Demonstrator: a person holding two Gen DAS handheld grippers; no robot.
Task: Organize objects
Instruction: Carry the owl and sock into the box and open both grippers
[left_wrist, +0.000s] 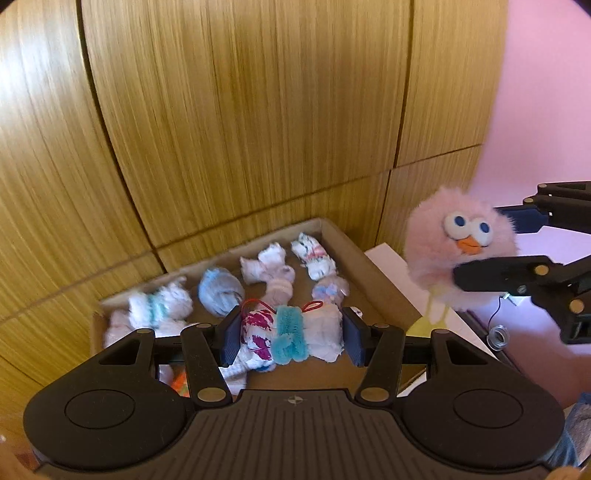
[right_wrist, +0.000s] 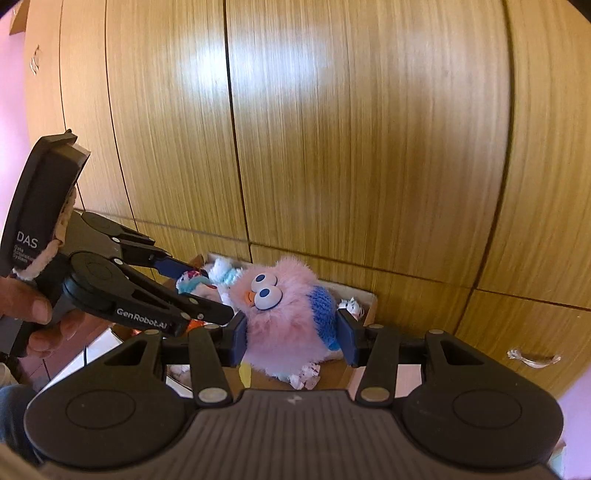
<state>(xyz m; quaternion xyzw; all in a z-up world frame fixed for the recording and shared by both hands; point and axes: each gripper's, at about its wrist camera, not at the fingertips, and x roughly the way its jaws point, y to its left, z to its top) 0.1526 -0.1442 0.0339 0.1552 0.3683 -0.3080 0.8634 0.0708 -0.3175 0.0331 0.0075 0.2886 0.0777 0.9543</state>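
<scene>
Only the left wrist view shows the cardboard box (left_wrist: 334, 236) interior; above it, left gripper (left_wrist: 290, 338) fingers (left_wrist: 231, 338) clamp a sock bundle (left_wrist: 291, 334), right gripper (right_wrist: 291, 338) fingers clamp the pink plush bird (right_wrist: 284, 325).

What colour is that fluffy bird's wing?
Blue, on the pink bird; the wing shows best in the right wrist view.

Between the pads of your left gripper (left_wrist: 290, 338) sits a sock bundle (left_wrist: 291, 334), held above the near end of the cardboard box (left_wrist: 354, 247). In the box behind it lie more rolled socks (left_wrist: 219, 291) in rows. To your right, beside the box and higher, your right gripper (right_wrist: 291, 334) clasps the plush bird (right_wrist: 284, 321). Wooden cabinet doors (left_wrist: 240, 110) stand behind the box.
</scene>
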